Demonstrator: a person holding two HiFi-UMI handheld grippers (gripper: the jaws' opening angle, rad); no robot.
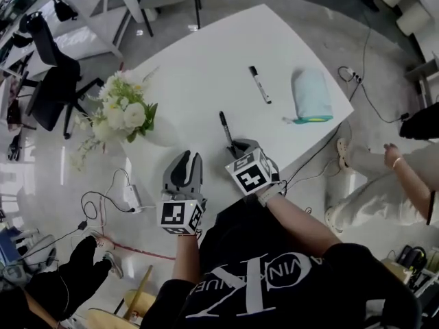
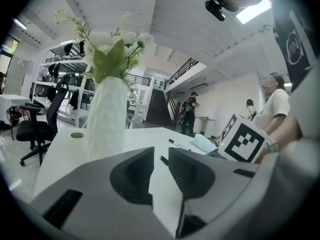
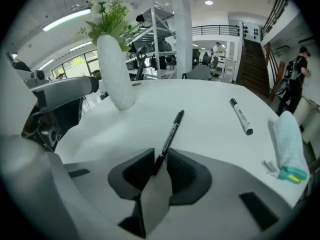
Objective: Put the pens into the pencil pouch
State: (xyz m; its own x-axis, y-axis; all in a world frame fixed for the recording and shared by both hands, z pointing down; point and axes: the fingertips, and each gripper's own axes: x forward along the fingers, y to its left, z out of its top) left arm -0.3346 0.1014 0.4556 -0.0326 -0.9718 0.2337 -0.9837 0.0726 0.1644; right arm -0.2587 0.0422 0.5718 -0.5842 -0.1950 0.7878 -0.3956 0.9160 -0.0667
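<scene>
Because the pen (image 3: 170, 134) is light, stiff and slippery, the right hand-held gripper (image 3: 160, 156), a bit spread round its end, should squeeze there firmly, while the left hand-held gripper (image 2: 161, 154) is a bit spread and empty

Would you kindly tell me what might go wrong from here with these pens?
1. The right tongs straddle only one end of the slim black pen; gripped there, it may pivot or slip on lifting.
2. The light blue fabric pencil pouch lies unheld, away from both tongs, so it may slide when a pen is pushed in.
3. The left tongs sit near the tall white vase of flowers, which could be knocked over.
</scene>
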